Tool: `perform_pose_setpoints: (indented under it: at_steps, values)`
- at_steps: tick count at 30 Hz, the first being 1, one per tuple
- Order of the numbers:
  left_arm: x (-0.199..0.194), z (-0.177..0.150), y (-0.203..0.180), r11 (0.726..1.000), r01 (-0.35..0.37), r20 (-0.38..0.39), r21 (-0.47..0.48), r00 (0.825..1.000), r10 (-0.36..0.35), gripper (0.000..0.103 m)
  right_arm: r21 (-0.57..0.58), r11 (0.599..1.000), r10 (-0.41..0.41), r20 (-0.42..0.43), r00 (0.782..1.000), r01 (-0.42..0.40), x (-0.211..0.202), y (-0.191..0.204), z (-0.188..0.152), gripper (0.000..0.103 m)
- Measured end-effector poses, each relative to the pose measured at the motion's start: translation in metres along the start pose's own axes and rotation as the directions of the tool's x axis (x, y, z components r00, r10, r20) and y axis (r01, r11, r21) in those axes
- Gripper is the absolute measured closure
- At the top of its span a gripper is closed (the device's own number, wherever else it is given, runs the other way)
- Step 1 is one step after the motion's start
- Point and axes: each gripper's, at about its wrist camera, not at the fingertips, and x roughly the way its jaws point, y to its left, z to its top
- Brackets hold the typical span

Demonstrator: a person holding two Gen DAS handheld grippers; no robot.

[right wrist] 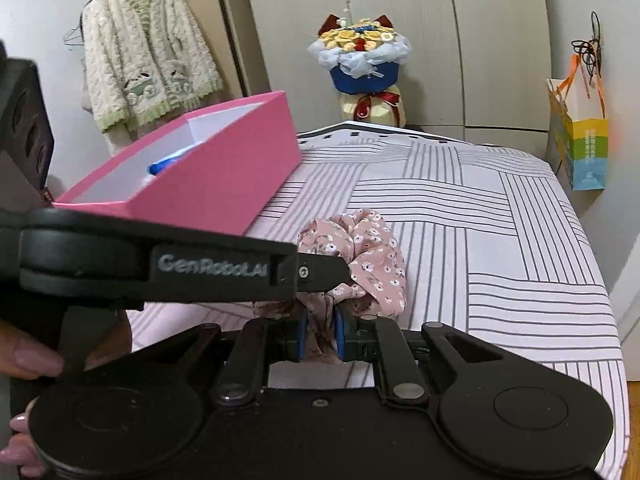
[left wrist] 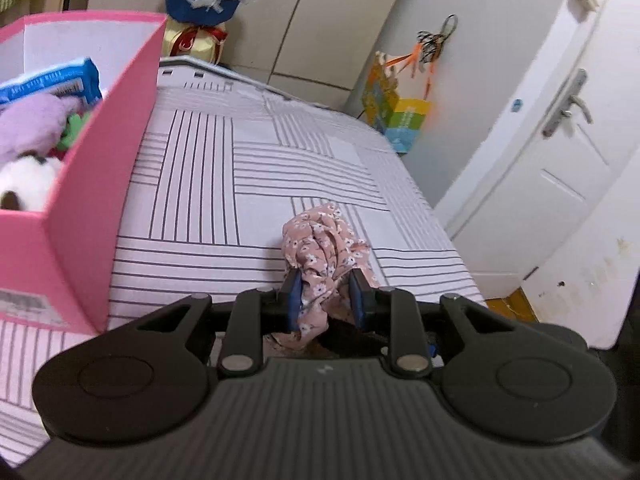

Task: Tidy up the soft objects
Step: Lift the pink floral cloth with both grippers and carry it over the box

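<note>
A pink floral cloth [left wrist: 324, 248] is bunched up above the striped bed sheet [left wrist: 224, 184]. My left gripper [left wrist: 325, 300] is shut on one part of it, its blue pads pressing the fabric. My right gripper [right wrist: 320, 340] is shut on another part of the same floral cloth [right wrist: 372, 256]. In the right wrist view the left gripper's black body [right wrist: 160, 264] reaches in from the left to the cloth. A pink box [left wrist: 88, 184] stands to the left on the bed, with a purple plush [left wrist: 32, 124], a white plush [left wrist: 28, 184] and a blue packet [left wrist: 52, 80] inside.
A flower bouquet [right wrist: 360, 72] stands beyond the bed by the wardrobe doors. A colourful paper bag [right wrist: 580, 140] hangs at the right. A fleecy jacket [right wrist: 148, 52] hangs at the back left. A white door [left wrist: 540, 160] lies past the bed's right edge. A hand [right wrist: 28, 360] holds the left gripper.
</note>
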Motion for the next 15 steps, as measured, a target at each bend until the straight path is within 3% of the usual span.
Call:
perform_pose_setpoints:
  at_steps: [7,15]
  values:
    - [-0.050,0.005,0.003,0.999,0.048,0.053,0.008,0.997,-0.048,0.079,-0.047,0.998,0.041,-0.003,0.999,-0.041,-0.031,0.028,0.018,0.086]
    - [-0.114,0.031,0.022,1.000,-0.006,0.229,0.024,0.973,0.001,0.079,-0.094,0.983,0.166,0.104,0.981,-0.156,-0.042,0.067,0.057,0.084]
